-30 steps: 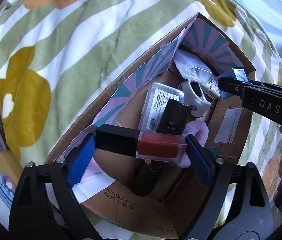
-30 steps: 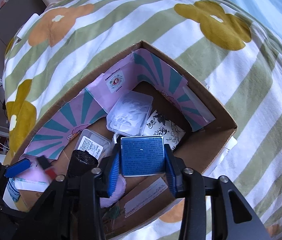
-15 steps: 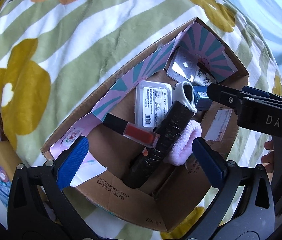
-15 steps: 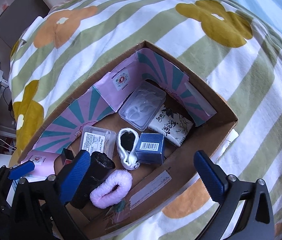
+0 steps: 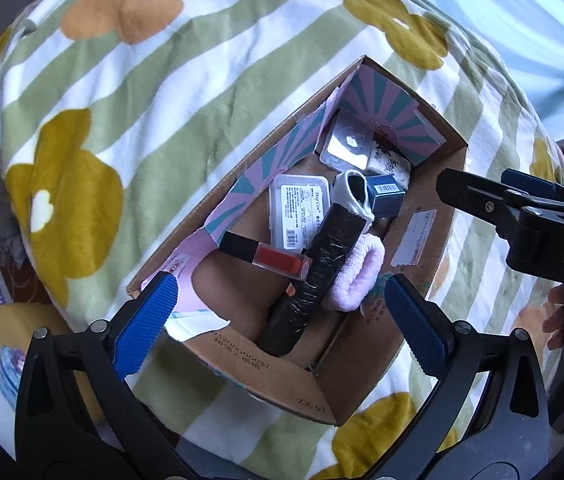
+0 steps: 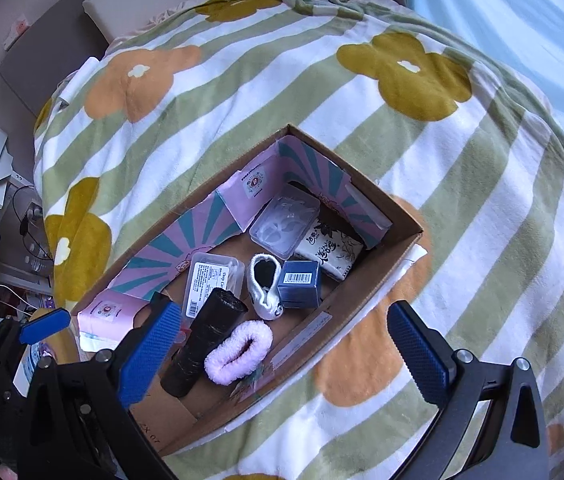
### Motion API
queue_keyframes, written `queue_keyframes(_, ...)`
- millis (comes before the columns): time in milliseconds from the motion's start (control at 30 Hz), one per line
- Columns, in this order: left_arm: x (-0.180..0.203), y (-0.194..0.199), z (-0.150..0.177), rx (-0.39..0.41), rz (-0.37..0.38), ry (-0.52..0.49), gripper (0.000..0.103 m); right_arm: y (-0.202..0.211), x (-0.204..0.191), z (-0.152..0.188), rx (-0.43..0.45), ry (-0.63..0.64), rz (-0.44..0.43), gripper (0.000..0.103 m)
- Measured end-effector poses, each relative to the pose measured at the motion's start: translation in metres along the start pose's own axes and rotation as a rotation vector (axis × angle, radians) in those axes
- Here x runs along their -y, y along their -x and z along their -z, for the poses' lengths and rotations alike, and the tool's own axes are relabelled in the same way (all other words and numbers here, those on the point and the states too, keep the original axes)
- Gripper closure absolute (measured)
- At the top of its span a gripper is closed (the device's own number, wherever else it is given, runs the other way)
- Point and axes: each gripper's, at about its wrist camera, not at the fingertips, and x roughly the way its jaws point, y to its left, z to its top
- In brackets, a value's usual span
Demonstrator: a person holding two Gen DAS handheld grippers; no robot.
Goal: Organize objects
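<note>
Cardboard makes the box (image 5: 282, 376) that sits on my bed, on the striped blanket (image 5: 129, 92) with big flowers. From my left hand-held gripper (image 5: 277, 308) I look down into the box. Its blue fingers are spread wide and hold nothing. Below them lies the red lip gloss (image 5: 261, 254), leaning on the black roll (image 5: 318, 268). The gloss is small, hard and smooth, so I think it could slip. I would pinch it across its flat sides, near the middle. The fluffy pink hair tie (image 5: 356, 276) touches the roll. It looks soft and light, so any pinch should work.

From my right hand-held gripper (image 6: 286, 340) I see the same box from the other side. These jaws have just been opening, and now they are wide with nothing between them. The little blue box (image 6: 298, 283) stands in the cardboard box, next to the white baby sock (image 6: 263, 284). It looks stiff and light, and I would grab its two flat sides. The clear plastic case (image 6: 284, 220) looks thin and may crack if squeezed hard.
</note>
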Motion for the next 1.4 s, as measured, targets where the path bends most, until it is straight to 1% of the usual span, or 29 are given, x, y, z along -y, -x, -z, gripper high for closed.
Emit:
queue_keyframes(167,0.007,0.033,-0.003,0.037,0.009,-0.078,0.0,0.044,-0.001,0.018,0.044,-0.034,0.026,0.0)
queue_keyframes(333,0.019,0.069,-0.003,0.091,0.024,-0.177,0.0,0.089,0.004,0.049,0.09,-0.116,0.063,0.0)
queue_keyframes(433,0.03,0.088,0.0,0.111,0.045,-0.236,0.0,0.112,0.011,0.073,0.11,-0.199,0.088,0.0)
queue_keyframes(667,0.062,0.116,0.013,0.141,0.115,-0.353,0.0,0.157,0.036,0.134,0.144,-0.43,0.193,0.0)
queue_keyframes(833,0.094,0.124,0.027,0.153,0.16,-0.459,0.0,0.18,0.055,0.173,0.158,-0.591,0.283,0.0)
queue_keyframes(933,0.114,0.125,0.035,0.156,0.182,-0.525,0.0,0.186,0.062,0.192,0.163,-0.659,0.324,0.0)
queue_keyframes(1033,0.132,0.126,0.042,0.16,0.205,-0.572,0.0,0.189,0.065,0.207,0.169,-0.709,0.347,0.0)
queue_keyframes(1167,0.15,0.126,0.047,0.167,0.217,-0.626,0.0,0.194,0.071,0.217,0.176,-0.743,0.363,0.0)
queue_keyframes(1400,0.162,0.13,0.05,0.179,0.228,-0.662,0.0,0.202,0.076,0.223,0.198,-0.766,0.384,0.0)
